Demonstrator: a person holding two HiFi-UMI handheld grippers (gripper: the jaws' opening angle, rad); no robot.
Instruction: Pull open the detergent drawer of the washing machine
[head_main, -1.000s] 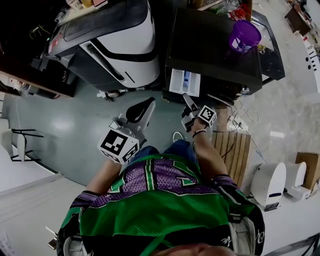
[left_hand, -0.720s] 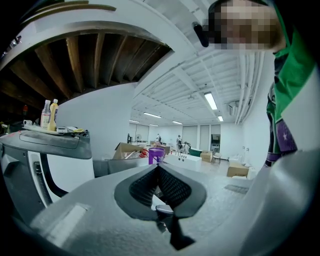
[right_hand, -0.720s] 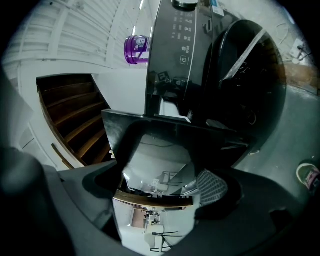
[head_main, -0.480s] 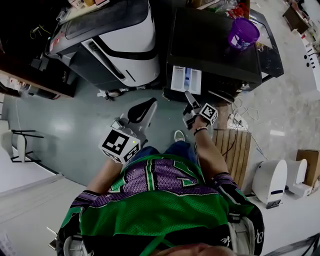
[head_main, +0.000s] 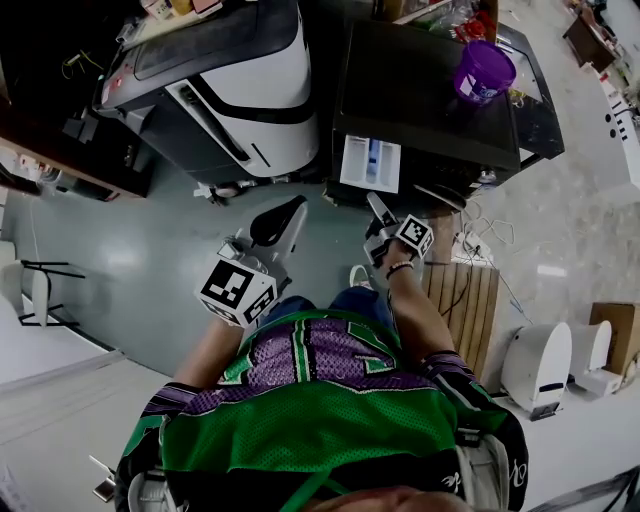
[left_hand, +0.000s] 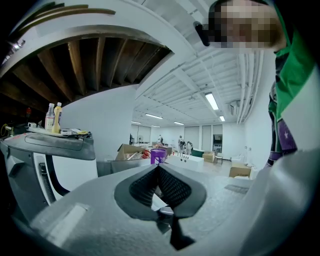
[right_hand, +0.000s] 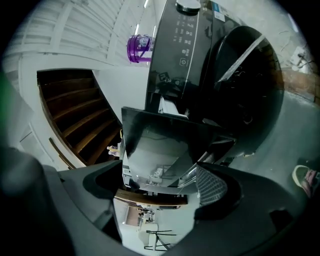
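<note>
Squarely between the right gripper (right_hand: 159, 176) fingers (right_hand: 211, 186), the detergent drawer (right_hand: 165, 142) front.

My head view is evenly bright and sharp, but the black washing machine (head_main: 430, 95) swallows detail, the pale floor (head_main: 150, 260) before it shines softly, and straight lines bow at the edges. Through my left hand-held gripper (left_hand: 159, 171), ceiling strip lights (left_hand: 211, 100) above the machine glare white and the near body blurs. Through my right hand-held gripper (right_hand: 165, 186), the corners go black and the glossy detergent drawer (right_hand: 160, 145) mirrors the room.
</note>
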